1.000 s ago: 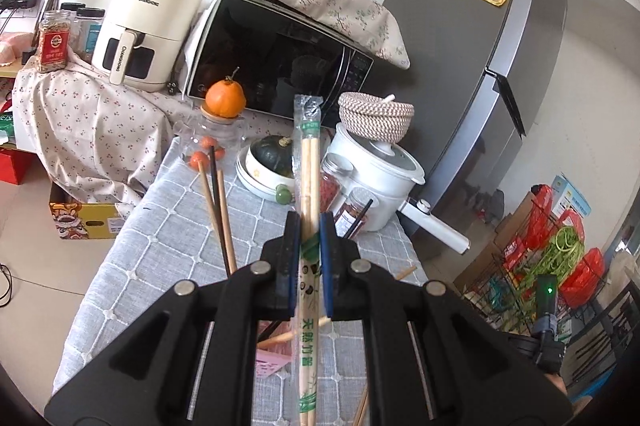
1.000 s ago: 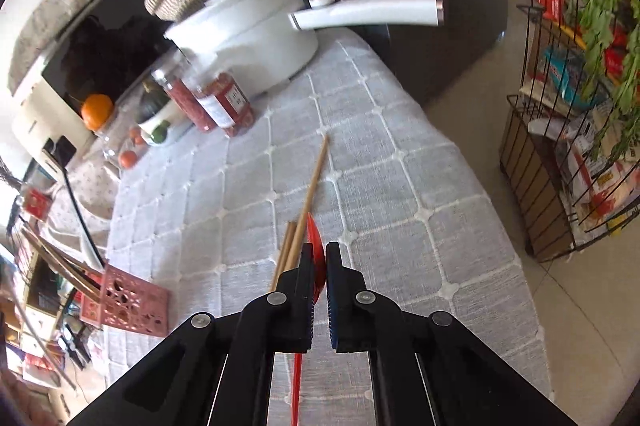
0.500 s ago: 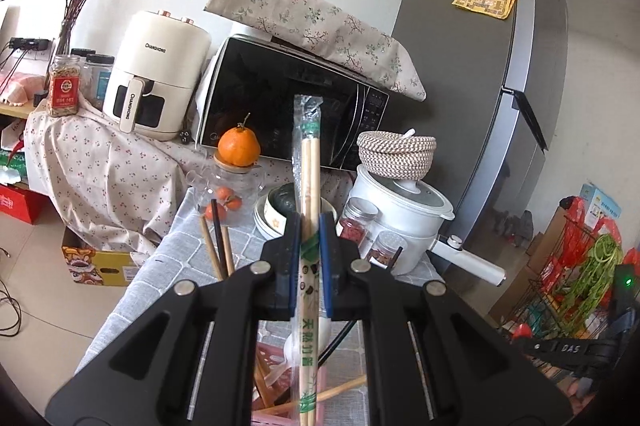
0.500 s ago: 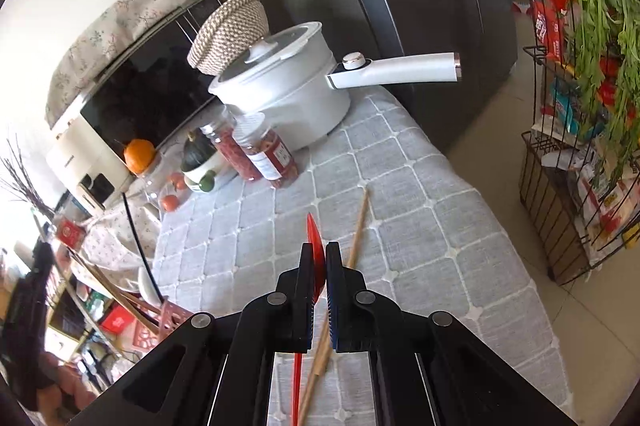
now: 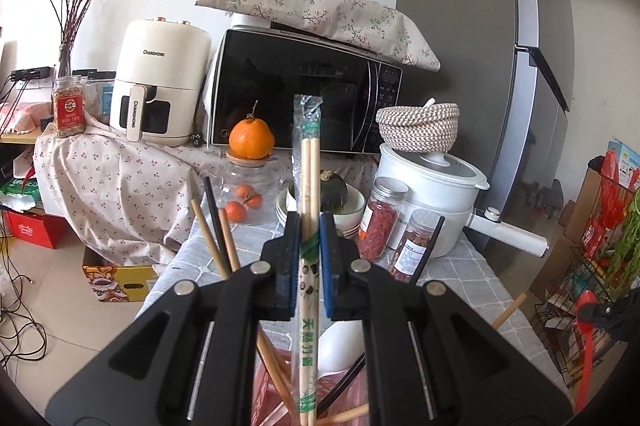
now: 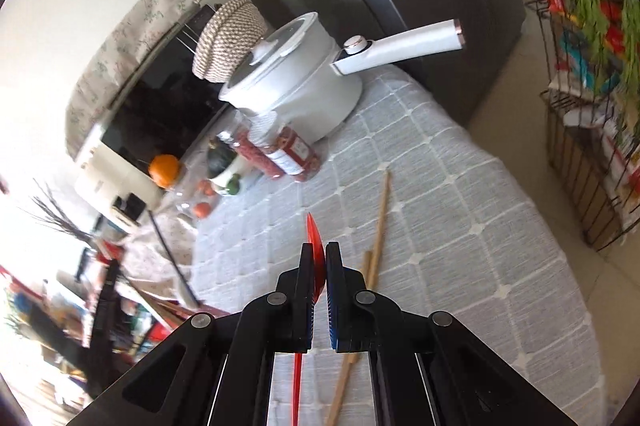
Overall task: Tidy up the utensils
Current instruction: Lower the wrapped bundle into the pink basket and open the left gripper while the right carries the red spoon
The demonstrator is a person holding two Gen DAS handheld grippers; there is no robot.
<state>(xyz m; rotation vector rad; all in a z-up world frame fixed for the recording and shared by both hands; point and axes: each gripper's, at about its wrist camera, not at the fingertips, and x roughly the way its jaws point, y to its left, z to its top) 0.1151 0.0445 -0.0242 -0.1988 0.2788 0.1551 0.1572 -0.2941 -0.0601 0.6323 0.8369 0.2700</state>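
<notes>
Because the left tool [image 5: 309,226] grips the wrapped pair of bamboo chopsticks [image 5: 308,185] only at a low point of their length, with a long part standing free above the jaws, the pair could swing or slide in its smooth plastic sleeve if the hand tilts quickly. Below this tool stands a pink utensil holder [image 5: 266,392], already crowded with wooden chopsticks [image 5: 224,246], a black chopstick [image 5: 212,214] and what seems to be a white spoon [image 5: 340,346]. I judge that the lower end of the wrapped pair could catch on these and push them out, or miss the holder.

The right tool [image 6: 317,268] carries a thin red plastic utensil [image 6: 315,238], seen edge-on, so I cannot tell if it is a spoon or something else. Such a thin blade may turn or slip between the pads. Its view is blurred at the left side, so the position of the holder there is not clear. Two loose wooden chopsticks [image 6: 378,226] lie on the grey checked worktop [image 6: 460,226] just under this tool, and a low pass could knock them toward the edge.

Both tools are nearly closed. The left jaws press on the wrapped pair from both sides; the right jaws leave only a narrow gap, filled by the red utensil. Neither tool touches the worktop.
</notes>
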